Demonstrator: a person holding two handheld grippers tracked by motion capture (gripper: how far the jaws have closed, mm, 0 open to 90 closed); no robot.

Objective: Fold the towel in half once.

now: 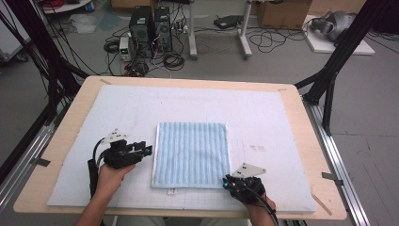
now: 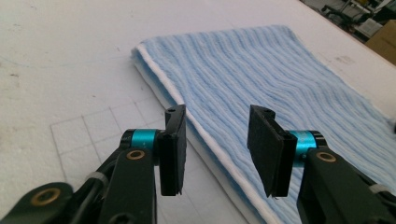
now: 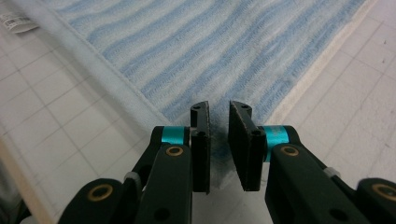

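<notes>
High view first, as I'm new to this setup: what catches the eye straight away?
A folded blue-striped towel lies flat in the middle of the white padded table. The left gripper sits open at the towel's left edge, its fingers straddling the white hem. The right gripper stands at the near right corner, its jaws narrowly parted around that corner.

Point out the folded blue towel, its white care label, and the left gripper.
folded blue towel (image 1: 192,154), high view, middle of its striped top face.
white care label (image 1: 171,191), high view, the tag sticking out past the near edge.
left gripper (image 2: 215,142), left gripper view, midway between its open jaws' tips.
</notes>
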